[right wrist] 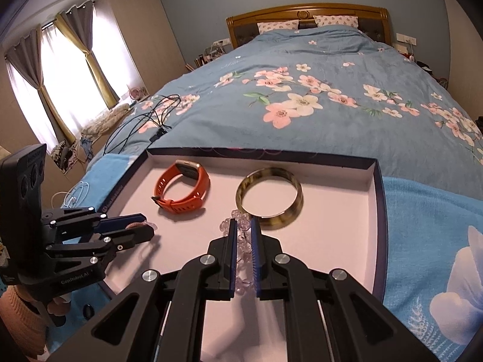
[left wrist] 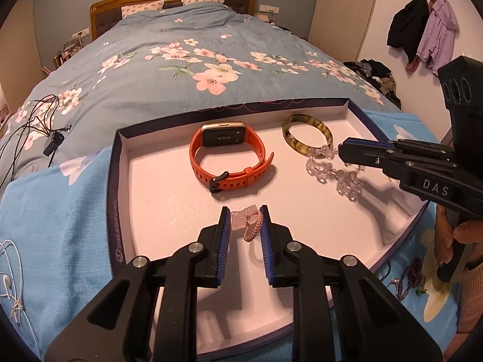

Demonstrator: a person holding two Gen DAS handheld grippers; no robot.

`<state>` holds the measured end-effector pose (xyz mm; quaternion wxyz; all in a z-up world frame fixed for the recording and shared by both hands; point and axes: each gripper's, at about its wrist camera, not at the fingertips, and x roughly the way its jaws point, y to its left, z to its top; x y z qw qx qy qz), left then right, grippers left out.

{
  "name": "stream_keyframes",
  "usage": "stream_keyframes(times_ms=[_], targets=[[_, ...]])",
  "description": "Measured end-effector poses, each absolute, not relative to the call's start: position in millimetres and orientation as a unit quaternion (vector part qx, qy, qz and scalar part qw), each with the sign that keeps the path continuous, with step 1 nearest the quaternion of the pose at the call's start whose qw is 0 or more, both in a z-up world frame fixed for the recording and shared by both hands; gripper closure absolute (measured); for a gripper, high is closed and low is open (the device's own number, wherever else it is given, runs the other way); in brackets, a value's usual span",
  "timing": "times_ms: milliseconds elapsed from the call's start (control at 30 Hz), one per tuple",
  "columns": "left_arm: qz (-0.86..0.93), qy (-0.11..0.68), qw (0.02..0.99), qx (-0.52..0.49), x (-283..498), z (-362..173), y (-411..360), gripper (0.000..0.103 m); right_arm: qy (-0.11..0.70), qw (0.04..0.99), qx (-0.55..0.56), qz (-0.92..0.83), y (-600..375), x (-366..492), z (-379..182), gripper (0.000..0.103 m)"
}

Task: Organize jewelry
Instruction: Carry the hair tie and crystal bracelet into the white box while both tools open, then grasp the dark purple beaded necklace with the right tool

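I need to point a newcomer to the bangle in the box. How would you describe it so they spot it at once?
On the foot of the bed sits a shallow open box with a pale lining. The bangle lies flat near its far wall, right of the orange watch. It is the only rigid, mottled olive-brown ring; the clear beads beside it are a loose strand.
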<state>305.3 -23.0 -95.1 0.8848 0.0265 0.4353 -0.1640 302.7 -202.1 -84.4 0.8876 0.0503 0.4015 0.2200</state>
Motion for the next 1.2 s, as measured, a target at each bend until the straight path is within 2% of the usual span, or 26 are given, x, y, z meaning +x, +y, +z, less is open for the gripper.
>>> stream_keyframes(times_ms=[133, 200, 267, 433, 533, 667, 933, 1200], targets=[[-0.167, 0.439, 0.883, 0.022, 309.4, -97.8, -23.8, 0.083, 0.399, 0.890, 0.054, 0.214, -205.3, 301.2, -83.4, 0.093], [-0.164, 0.433, 0.886, 0.019, 309.8, -97.4, -23.5, 0.082, 0.396, 0.892, 0.057, 0.212, -207.9, 298.8, -80.1, 0.085], [-0.165, 0.430, 0.888, 0.015, 308.7, -96.3, -22.3, 0.070, 0.390, 0.894, 0.060, 0.212, -210.0, 294.4, -75.3, 0.082], [-0.166, 0.409, 0.897, 0.011, 301.9, -86.6, -18.1, 0.060, 0.379, 0.896, 0.061, 0.222, -214.3, 279.6, -63.5, 0.077], [-0.163, 0.401, 0.902, 0.008, 295.9, -77.7, -13.2, 0.057, 0.372, 0.897, 0.058, 0.230, -216.5, 268.1, -56.8, 0.073], [-0.156, 0.389, 0.908, 0.008, 280.6, -65.0, -5.0, 0.044, 0.366, 0.898, 0.054, 0.238, -224.7, 247.4, -50.0, 0.067], [-0.164, 0.342, 0.925, 0.017, 222.5, -39.6, 8.2, 0.041, 0.373, 0.890, 0.036, 0.260, -237.2, 200.3, -54.2, 0.067], [-0.173, 0.333, 0.926, 0.044, 176.0, -43.2, 3.9, 0.041, 0.397, 0.883, 0.001, 0.251, -235.7, 166.8, -78.1, 0.067]])
